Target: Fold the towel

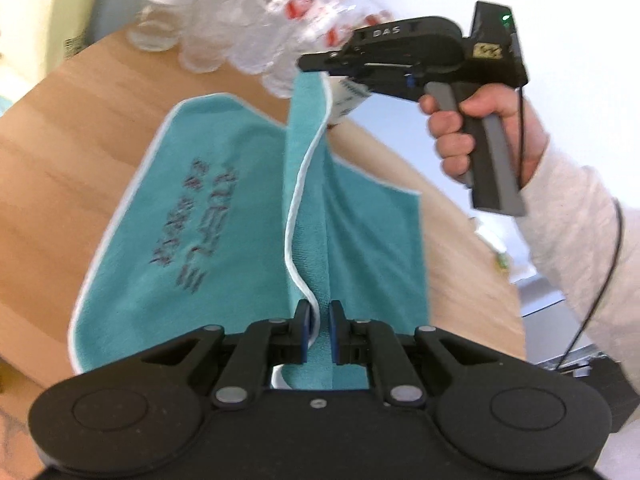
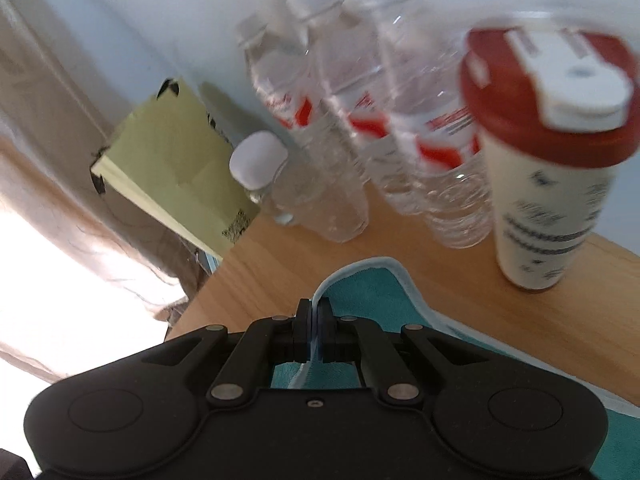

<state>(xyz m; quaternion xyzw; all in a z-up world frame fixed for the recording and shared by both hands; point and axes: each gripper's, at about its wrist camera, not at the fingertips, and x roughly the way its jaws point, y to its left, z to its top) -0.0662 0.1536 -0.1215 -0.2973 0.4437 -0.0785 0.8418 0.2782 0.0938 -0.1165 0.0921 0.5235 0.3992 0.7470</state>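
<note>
Black left tongs (image 1: 319, 320) are clamped on a bunched, white-piped edge of the teal towel (image 1: 176, 208). Right tongs (image 2: 314, 314), pressed nearly together, pinch another piped corner, lifted beside a white tag (image 1: 348, 100). Soft terry cloth with dark stitched lettering drapes from both onto the wooden tabletop (image 1: 72, 152). Behind stand crinkly clear bottles (image 2: 404, 120) and a cream, red-lidded cup (image 2: 556, 184).

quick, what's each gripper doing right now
left gripper: closed on the white-trimmed edge of the teal cloth towel.
right gripper: closed on another edge of the same towel.
</note>
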